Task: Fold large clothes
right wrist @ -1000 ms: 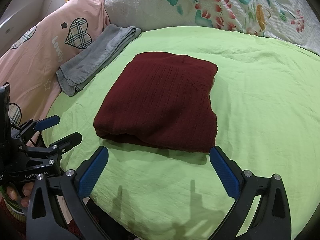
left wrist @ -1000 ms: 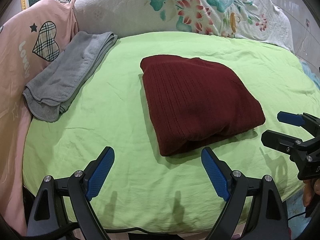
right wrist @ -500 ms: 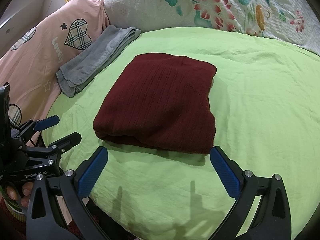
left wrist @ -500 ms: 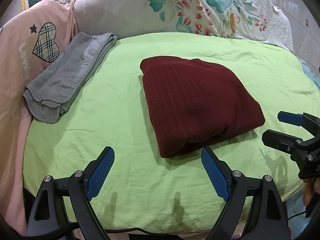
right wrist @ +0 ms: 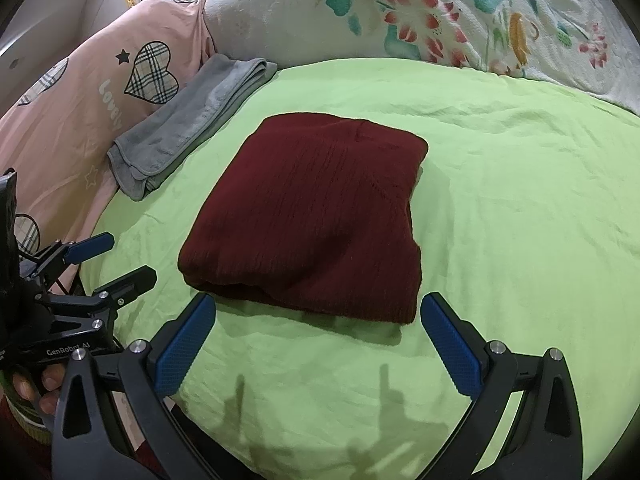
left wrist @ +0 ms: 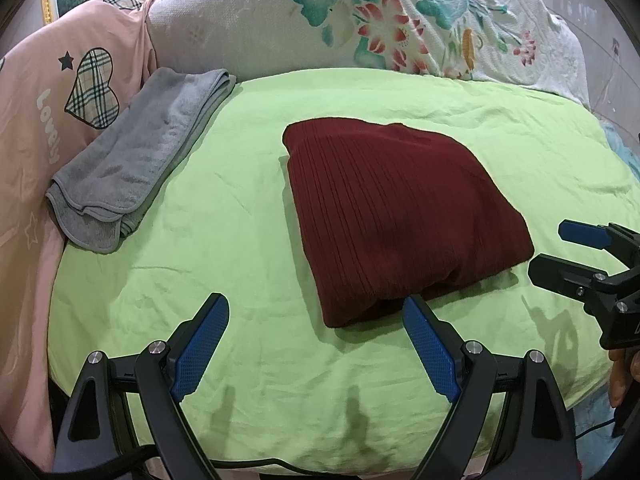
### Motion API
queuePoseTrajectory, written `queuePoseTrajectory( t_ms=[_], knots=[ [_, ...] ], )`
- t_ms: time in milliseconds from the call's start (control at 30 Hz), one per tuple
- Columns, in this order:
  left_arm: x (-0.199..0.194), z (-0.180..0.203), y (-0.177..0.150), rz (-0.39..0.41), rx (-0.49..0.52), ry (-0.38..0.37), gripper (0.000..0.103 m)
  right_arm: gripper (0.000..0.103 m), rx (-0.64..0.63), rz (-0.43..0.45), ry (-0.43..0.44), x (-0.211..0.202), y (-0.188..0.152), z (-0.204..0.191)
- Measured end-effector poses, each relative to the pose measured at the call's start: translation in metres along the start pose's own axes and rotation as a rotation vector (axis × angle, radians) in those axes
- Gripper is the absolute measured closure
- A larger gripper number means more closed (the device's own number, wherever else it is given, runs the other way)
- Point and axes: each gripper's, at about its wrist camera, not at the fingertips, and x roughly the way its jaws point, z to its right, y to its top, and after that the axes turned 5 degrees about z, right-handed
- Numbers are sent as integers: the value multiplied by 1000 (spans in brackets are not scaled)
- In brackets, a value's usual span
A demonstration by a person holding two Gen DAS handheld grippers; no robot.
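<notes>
A dark red ribbed sweater (left wrist: pixel 396 216) (right wrist: pixel 316 216) lies folded into a thick rectangle in the middle of the green sheet (left wrist: pixel 248 248) (right wrist: pixel 520 208). My left gripper (left wrist: pixel 316 320) hovers open just short of the sweater's near left corner, with nothing between its blue pads. My right gripper (right wrist: pixel 316 320) is open too, at the sweater's near edge, and holds nothing. Each gripper shows in the other's view: the right gripper (left wrist: pixel 560 252) at the right edge, the left gripper (right wrist: pixel 112 260) at the left edge.
A folded grey towel (left wrist: pixel 140 160) (right wrist: pixel 192 124) lies at the sheet's left side against a pink pillow (left wrist: pixel 52 92) with a plaid heart. A floral white quilt (left wrist: pixel 380 20) is bunched along the far side. Fingers of a hand (right wrist: pixel 32 392) hold the left gripper.
The sweater sits very slightly lower in both views, so both grippers have drifted a little. Both stay open and the sweater has not moved on the sheet.
</notes>
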Motion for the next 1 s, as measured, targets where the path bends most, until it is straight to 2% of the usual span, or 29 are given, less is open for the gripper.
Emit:
queuePoseTrajectory(
  t_ms=[1000],
  knots=[
    [10,0,8,-3,-13,40,14,1,8,14,8,6,13,-4]
  ],
)
